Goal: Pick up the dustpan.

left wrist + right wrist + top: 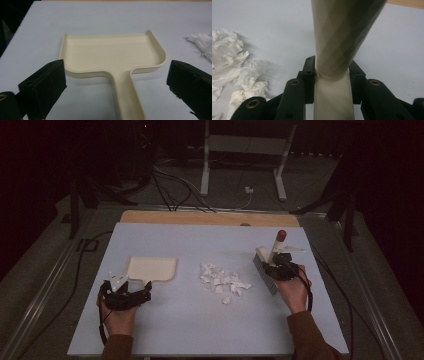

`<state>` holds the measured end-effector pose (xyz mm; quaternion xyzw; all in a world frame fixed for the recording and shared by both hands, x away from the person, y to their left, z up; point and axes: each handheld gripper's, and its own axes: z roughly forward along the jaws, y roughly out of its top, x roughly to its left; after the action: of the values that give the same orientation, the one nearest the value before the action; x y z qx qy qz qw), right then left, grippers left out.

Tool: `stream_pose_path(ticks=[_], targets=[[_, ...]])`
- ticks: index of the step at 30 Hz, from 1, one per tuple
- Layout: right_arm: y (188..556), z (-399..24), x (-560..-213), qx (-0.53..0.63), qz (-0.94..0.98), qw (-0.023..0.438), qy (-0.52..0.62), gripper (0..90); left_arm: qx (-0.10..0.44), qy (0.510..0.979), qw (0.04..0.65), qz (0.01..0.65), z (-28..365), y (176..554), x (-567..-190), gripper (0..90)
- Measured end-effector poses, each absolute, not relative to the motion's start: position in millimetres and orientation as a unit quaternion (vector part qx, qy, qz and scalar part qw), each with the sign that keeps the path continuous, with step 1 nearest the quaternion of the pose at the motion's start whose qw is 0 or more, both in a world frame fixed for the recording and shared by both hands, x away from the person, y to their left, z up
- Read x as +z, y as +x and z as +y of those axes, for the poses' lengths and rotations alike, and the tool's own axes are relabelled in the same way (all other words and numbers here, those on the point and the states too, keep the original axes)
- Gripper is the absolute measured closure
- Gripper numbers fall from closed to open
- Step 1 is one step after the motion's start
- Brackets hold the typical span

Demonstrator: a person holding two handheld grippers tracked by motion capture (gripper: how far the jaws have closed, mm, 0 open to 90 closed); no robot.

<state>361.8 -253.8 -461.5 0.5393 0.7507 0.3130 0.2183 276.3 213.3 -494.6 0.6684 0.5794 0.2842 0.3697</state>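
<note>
On the pale blue tabletop (175,330), which sits on a wooden table and fills most of the high view, the work is laid out in a row from left to right. Largest of the things on it is the cream dustpan (151,268), lying flat at the left with its handle pointing back toward the person; in the left gripper view the dustpan (112,53) shows its raised rim and open far edge. Near the middle lies a loose pile of crumpled white paper scraps (221,281), well apart from the dustpan. At the right stands the hand brush (267,265), bristles down on the tabletop, its cream handle tilted up and away and ending in a dark red tip.

The right gripper (281,268) is clamped on the brush handle; in the right gripper view the jaws press the handle (335,62) from both sides. The left gripper (134,292) hovers just behind the dustpan handle with its jaws spread wide, one on either side of the handle and neither touching it.
</note>
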Motion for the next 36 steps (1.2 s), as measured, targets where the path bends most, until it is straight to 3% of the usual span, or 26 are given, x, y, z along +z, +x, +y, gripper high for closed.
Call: stream_pose_path(ticks=[4,7,16,20,25,30,36], targets=[[361,-254,-462,0.314,0.750,0.217,0.540,67.1,0.269,0.677,0.352,0.588,206,281,-498,8.2],[361,-254,-462,0.314,0.751,0.218,0.539,67.1,0.254,0.688,0.330,0.594,203,285,-502,15.9],[360,-253,-462,0.313,0.752,0.221,0.536,67.1,0.236,0.695,0.292,0.613,197,293,-510,21.2],[360,-254,-462,0.314,0.752,0.220,0.536,67.1,0.237,0.698,0.269,0.620,195,295,-514,29.0],[360,-254,-463,0.314,0.751,0.221,0.536,67.1,0.217,0.705,0.266,0.621,194,296,-516,48.0],[360,-254,-463,0.315,0.750,0.221,0.538,67.1,0.224,0.706,0.251,0.623,192,295,-515,61.2],[359,-254,-463,0.315,0.750,0.222,0.538,67.1,0.228,0.706,0.248,0.622,192,294,-515,65.5]])
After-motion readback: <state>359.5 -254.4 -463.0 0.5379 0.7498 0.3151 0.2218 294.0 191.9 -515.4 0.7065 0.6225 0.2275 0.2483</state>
